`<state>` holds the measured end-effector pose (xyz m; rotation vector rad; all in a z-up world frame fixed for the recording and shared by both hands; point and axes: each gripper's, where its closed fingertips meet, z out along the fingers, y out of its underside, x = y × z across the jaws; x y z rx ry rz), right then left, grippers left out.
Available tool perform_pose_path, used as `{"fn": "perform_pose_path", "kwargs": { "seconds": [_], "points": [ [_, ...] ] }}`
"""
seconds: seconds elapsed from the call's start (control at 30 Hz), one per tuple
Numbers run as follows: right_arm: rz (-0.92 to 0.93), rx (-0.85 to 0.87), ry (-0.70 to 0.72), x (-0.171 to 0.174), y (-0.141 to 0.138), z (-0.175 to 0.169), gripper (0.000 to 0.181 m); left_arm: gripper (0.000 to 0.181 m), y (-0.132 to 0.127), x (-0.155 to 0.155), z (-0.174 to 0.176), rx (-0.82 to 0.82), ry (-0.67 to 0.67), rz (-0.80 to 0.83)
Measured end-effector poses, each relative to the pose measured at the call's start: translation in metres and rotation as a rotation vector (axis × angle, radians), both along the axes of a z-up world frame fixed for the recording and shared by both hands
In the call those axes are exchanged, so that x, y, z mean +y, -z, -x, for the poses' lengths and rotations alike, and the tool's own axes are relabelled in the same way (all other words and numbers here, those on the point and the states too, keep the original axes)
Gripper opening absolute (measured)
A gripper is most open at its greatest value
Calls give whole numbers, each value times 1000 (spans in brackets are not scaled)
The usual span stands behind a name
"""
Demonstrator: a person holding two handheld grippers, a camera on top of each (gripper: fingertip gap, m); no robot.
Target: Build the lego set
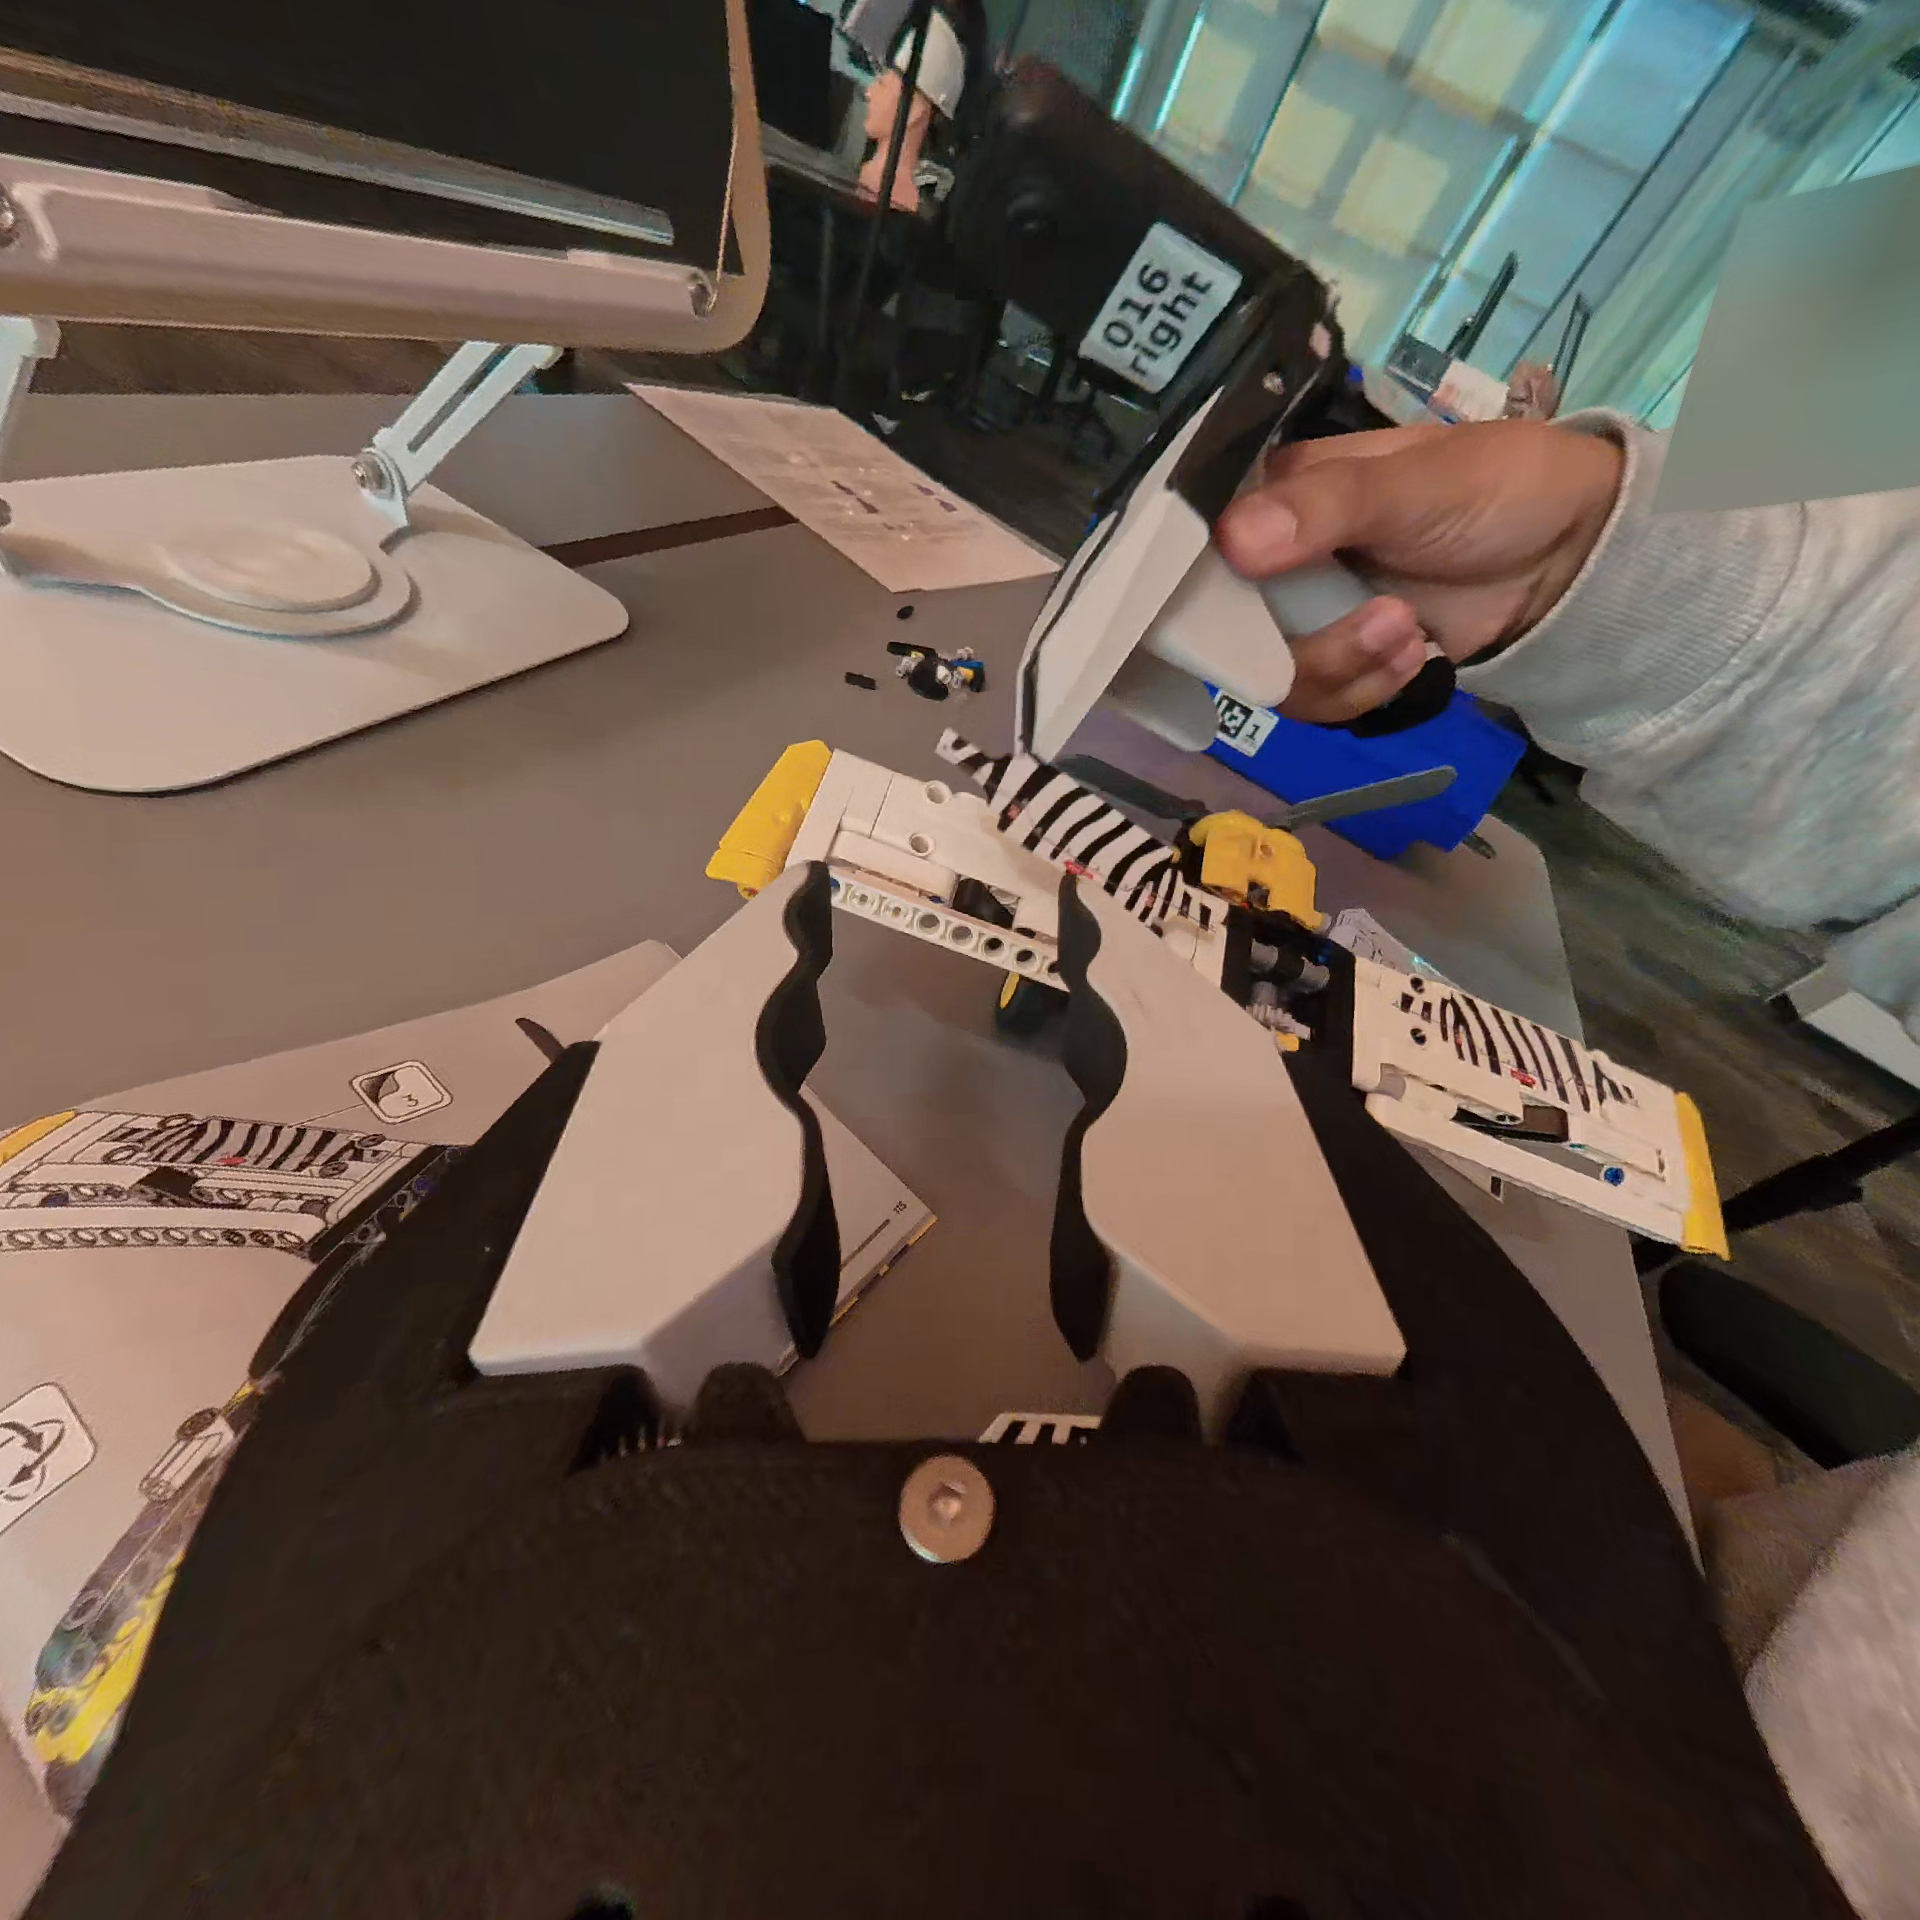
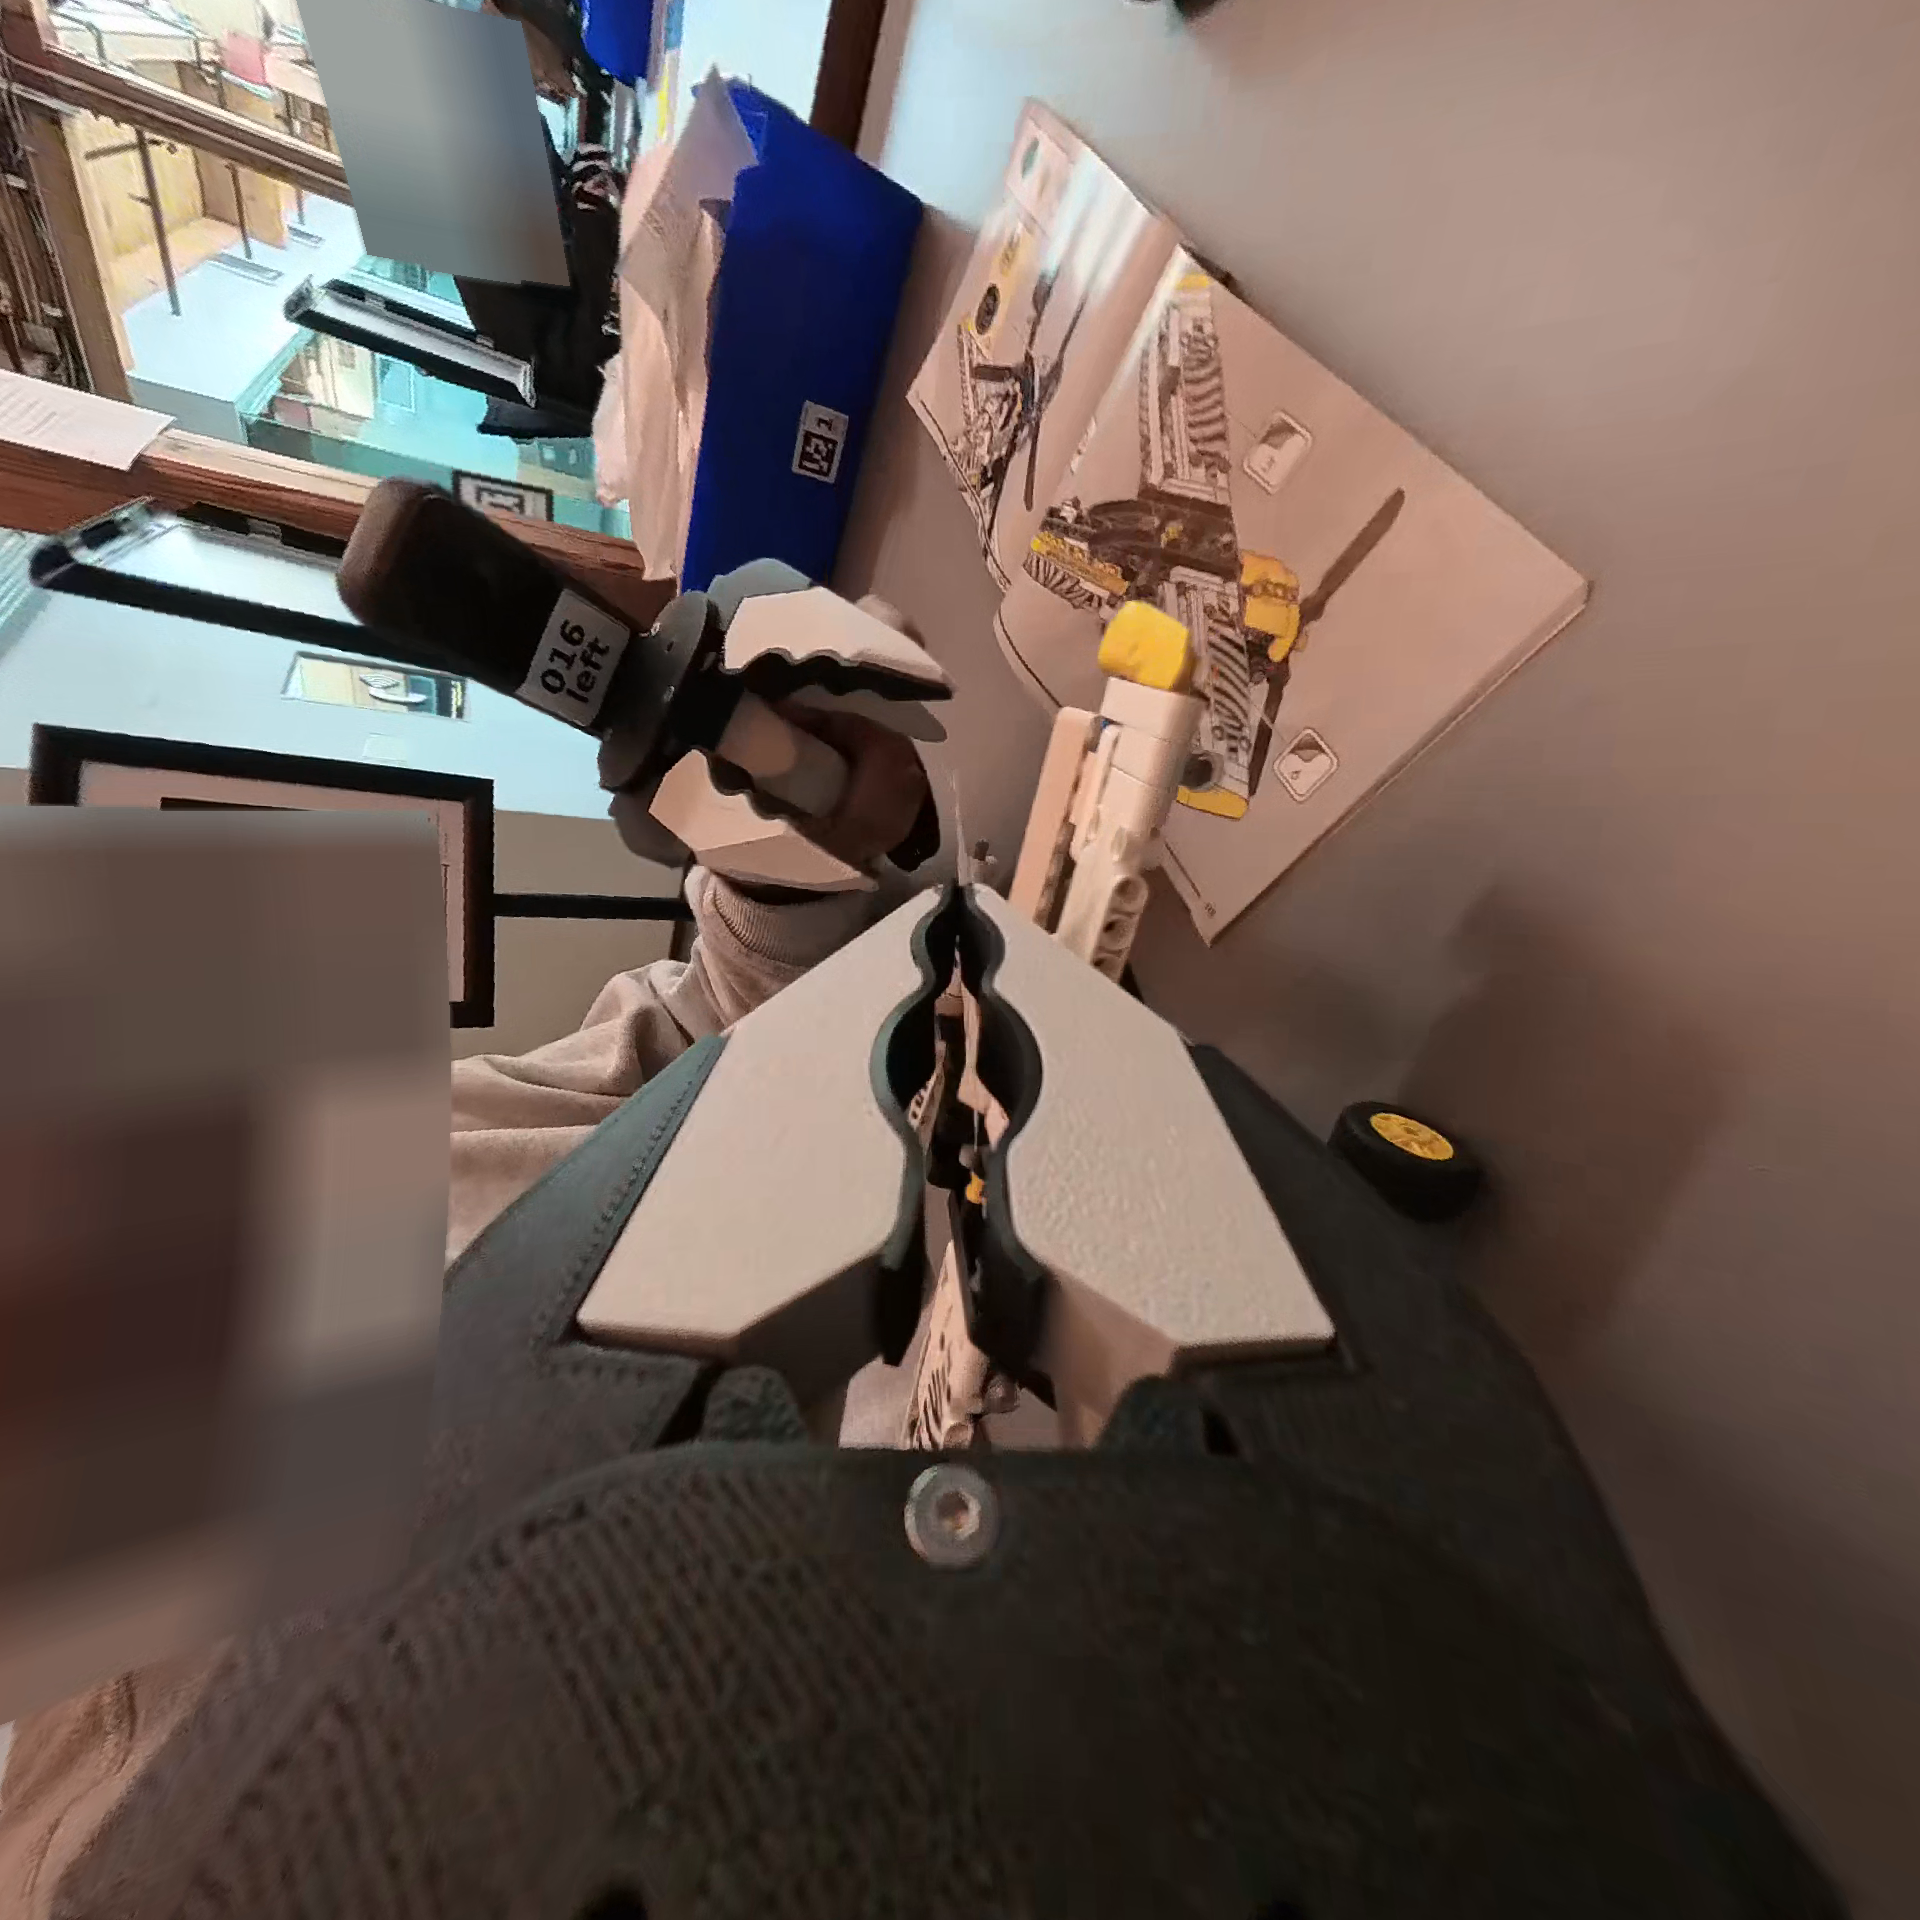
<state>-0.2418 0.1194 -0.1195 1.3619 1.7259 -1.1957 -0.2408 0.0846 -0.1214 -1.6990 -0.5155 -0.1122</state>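
tongs (image 1: 940, 925): grey fingers, wavy black pads | black mount, silver screw | sleeve (image 1: 1704, 665): light grey knit

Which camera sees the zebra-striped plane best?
The left wrist view: the lego plane lies on the table with both striped wings, yellow nose and propeller showing. The right wrist view shows only slivers between the shut jaws of the right gripper and one wing end.

Booklet (image 1: 208, 1247) partly behind left gripper (image 1: 945, 935)

Grey desk surface (image 1: 312, 883) with a dark seam running across it. White monitor stand (image 1: 260, 582) occupies the far left, dark screen (image 1: 416, 94) above. Large glazed windows (image 1: 1455, 135) behind admit cool daylight. Black office chairs (image 1: 1039, 260) beyond the desk.
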Motion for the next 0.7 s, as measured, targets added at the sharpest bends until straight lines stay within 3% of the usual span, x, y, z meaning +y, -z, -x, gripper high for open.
{"fn": "perform_pose_path", "kwargs": {
  "seconds": [0.27,0.7],
  "points": [
    [30,-101,32,6,14,-1,0,41,8,-2,-12,-4,12,-22],
    [-20,-91,43,12,11,1,0,41,18,1,-15,-5,31,1]
  ]
}}
